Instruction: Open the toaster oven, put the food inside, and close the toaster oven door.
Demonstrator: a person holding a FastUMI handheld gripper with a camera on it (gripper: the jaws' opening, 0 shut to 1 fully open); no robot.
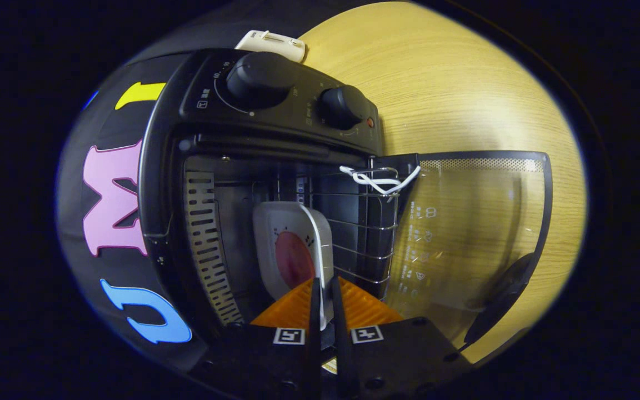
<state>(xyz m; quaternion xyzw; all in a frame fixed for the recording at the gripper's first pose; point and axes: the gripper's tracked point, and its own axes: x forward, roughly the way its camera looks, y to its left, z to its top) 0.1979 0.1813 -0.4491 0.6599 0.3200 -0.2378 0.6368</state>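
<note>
The cam rides on the gripper [323,311], rolled sideways, staring close-up past its nearly closed fingers into the black metal toaster oven [275,183] with its glass door [475,233] open.

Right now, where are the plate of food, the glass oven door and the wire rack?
plate [289,250]: gripper view, white face beside the red food, rim pinched between the fingers.
glass door [475,233]: gripper view, middle of the open pane.
wire rack [367,233]: gripper view, its bars inside the oven.

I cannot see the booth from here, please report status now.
Tongs shut on white plate edge, plate with red food inside toaster oven. Glass door open. Nothing in the way.
</note>
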